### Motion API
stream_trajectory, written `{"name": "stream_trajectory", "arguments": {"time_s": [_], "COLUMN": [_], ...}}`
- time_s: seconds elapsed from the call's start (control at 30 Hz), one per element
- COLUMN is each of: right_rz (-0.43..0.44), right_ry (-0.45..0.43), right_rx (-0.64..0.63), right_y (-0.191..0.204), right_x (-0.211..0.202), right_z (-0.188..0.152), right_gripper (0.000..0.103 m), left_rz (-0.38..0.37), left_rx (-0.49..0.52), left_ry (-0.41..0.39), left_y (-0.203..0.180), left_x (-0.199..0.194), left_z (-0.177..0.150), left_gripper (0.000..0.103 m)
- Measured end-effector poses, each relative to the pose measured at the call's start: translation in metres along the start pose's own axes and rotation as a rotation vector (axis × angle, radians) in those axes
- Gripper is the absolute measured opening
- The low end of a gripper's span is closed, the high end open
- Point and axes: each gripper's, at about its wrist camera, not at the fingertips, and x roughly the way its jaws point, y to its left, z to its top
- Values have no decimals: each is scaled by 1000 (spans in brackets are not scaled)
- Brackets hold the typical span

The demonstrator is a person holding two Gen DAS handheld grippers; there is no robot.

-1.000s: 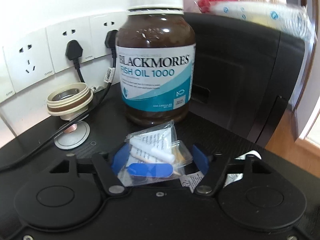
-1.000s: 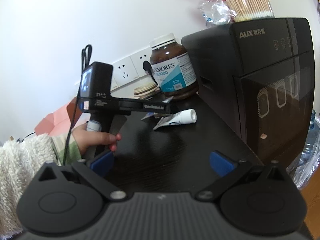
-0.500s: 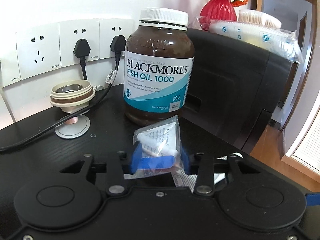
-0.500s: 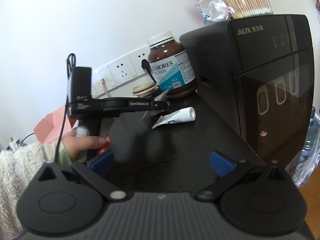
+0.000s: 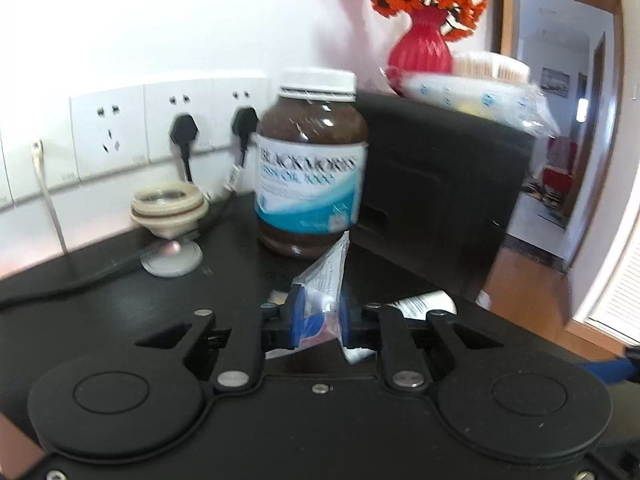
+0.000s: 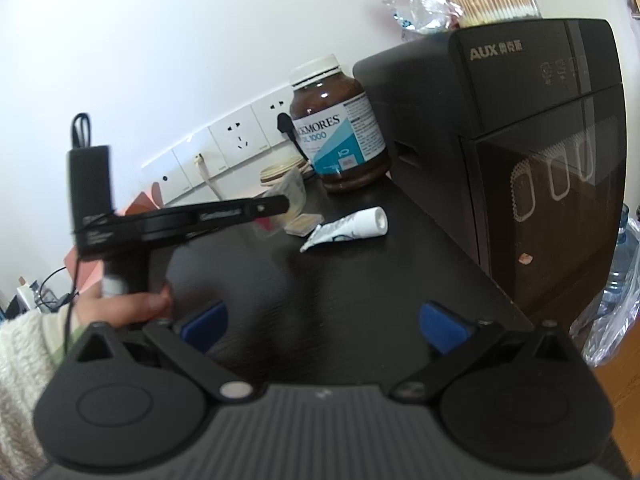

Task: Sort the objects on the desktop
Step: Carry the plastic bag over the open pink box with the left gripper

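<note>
Left tongs clamp the clear sachet, bottle beyond; right tongs stand apart, empty.

Bare table in front; bottle and black appliance block beyond.

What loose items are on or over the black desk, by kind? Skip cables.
Bottle: 1
Tube: 1
Clear sachet, pinched in the left gripper jaws: 1
Flat tan packet: 1
Cream ring: 1
Metal disc: 1
Total: 6
</note>
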Motion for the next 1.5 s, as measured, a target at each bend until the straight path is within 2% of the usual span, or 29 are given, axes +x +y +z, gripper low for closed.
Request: {"name": "stream_trajectory", "arguments": {"time_s": [0.33,0.57,0.73,1.07,1.33,1.5], "right_rz": [-7,-11,-17,-19,-40,-45], "right_ry": [17,32,45,32,-12,-37], "right_rx": [5,18,23,-14,-104,-160], "right_y": [0,-2,-3,3,17,25], "right_x": [3,5,8,4,-3,-7], "right_z": [1,2,2,0,-4,-6], "right_gripper": [102,102,102,102,102,102], "left_rz": [31,55,55,113,211,268], "left_rx": [10,80,76,23,-24,-47], "left_ry": [1,-39,-92,-188,-186,-146], "left_y": [-2,-17,-16,14,56,80], "left_x": [-33,-67,-96,-166,-216,-225], "left_z": [-19,-36,-39,-35,-53,-65], "left_gripper": [15,14,14,14,14,13]}}
